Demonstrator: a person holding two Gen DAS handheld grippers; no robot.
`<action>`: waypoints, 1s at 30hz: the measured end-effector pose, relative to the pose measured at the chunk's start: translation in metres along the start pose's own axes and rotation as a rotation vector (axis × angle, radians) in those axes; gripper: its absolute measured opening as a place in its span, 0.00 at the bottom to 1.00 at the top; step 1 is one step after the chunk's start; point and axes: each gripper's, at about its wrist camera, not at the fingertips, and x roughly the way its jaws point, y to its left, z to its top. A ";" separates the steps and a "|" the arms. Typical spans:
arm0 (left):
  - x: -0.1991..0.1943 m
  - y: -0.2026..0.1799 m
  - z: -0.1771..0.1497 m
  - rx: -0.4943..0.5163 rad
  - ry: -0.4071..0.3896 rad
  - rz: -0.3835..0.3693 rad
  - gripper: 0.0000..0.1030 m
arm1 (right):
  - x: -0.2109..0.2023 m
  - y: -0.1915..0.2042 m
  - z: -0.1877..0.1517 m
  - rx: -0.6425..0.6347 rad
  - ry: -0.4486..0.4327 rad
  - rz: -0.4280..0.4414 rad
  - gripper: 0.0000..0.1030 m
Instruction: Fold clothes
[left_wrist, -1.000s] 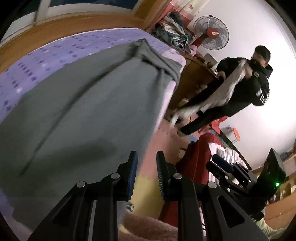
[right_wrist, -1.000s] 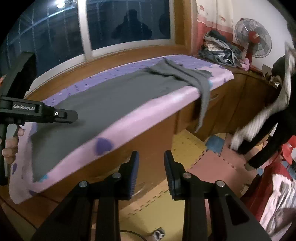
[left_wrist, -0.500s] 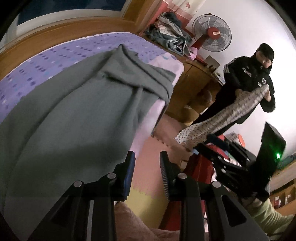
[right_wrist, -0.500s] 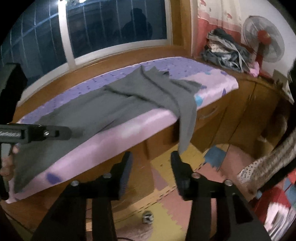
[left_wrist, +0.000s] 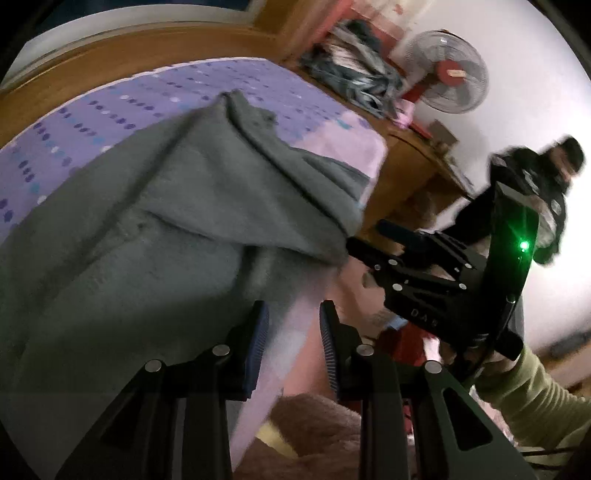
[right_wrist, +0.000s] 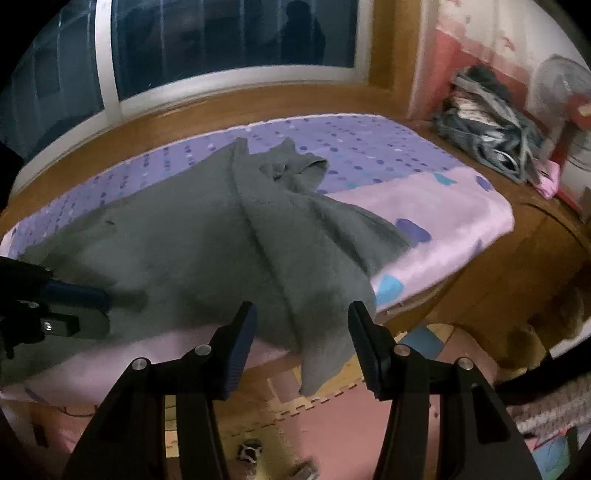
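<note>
A grey long-sleeved garment lies spread on a purple dotted mat over a wooden platform. One sleeve hangs over the mat's front edge. My right gripper is open in front of that edge. The hanging sleeve shows in line with its gap, and the pads do not press on it. My left gripper is open a little, over the garment's near edge, with nothing between its fingers. Each gripper shows in the other's view: the left gripper at the far left, the right gripper at the right.
A pile of clothes lies on the wooden cabinet right of the mat, beside a standing fan. A person in a black jacket stands further right. Pink and yellow foam floor mats lie below. A dark window is behind.
Both grippers have moved along the platform towards the garment's sleeve end. The right gripper's jaws have spread wider, the left's a little. The person at the right has shifted.
</note>
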 end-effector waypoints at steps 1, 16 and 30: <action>0.001 0.001 0.002 -0.018 -0.008 0.017 0.27 | 0.007 -0.002 0.002 -0.018 0.011 0.009 0.50; 0.011 -0.016 0.004 -0.348 -0.190 0.238 0.27 | -0.035 -0.053 0.077 -0.314 0.016 0.601 0.07; -0.019 -0.014 -0.019 -0.459 -0.313 0.288 0.27 | 0.069 0.073 0.251 -0.305 -0.005 0.784 0.07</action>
